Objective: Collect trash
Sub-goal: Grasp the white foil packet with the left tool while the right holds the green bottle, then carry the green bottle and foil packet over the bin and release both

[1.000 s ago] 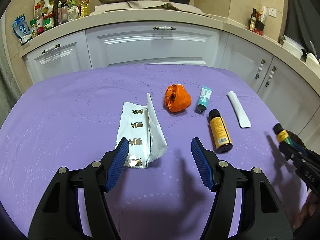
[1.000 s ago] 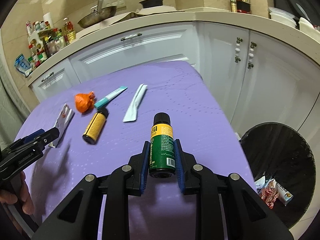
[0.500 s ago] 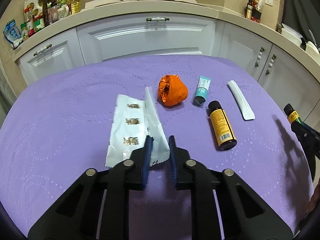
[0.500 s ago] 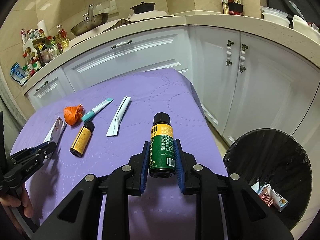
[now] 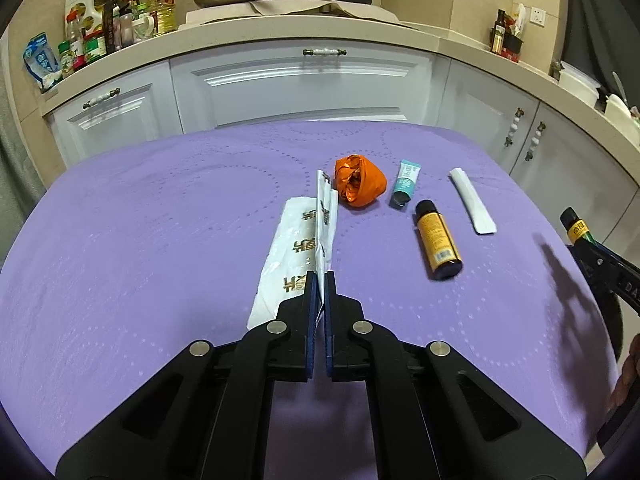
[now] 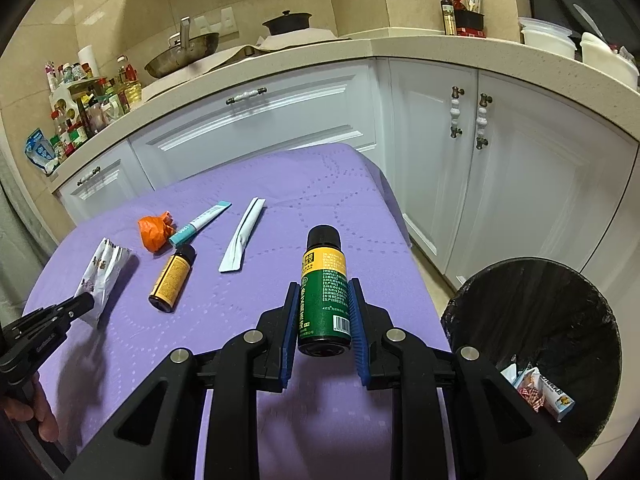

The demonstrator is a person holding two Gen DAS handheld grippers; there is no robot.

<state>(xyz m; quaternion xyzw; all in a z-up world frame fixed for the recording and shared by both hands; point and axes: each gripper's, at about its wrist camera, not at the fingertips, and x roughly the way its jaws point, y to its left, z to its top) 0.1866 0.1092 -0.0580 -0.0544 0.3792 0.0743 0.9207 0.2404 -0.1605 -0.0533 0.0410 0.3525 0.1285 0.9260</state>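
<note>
**Both tongs loaded at the purple counter**

The purple counter (image 5: 160,240) ends in a rounded right edge just beside the white cabinets (image 6: 500,184), with a narrow strip of floor between them. Below that edge stands a black bin (image 6: 532,344), its mouth open and a few scraps lying at the bottom. The left and near parts of the counter are bare cloth, so there is free room there; the trash lies in a loose row toward the far middle and right.

The left tongs (image 5: 320,284) are clenched on the near edge of a white wrapper (image 5: 296,240), pinching a raised fold while the rest of it trails across the cloth. Just beyond the wrapper sits a crumpled orange bag (image 5: 360,184), then a small teal tube (image 5: 406,182), an orange bottle (image 5: 438,240) lying on its side, and a flat white sachet (image 5: 472,206), each apart from the next.

The right tongs (image 6: 324,316) are closed on a green bottle (image 6: 324,296) with a black cap, gripping its lower body from both sides. The bottle is held above the counter's right side, near the bin.
</note>
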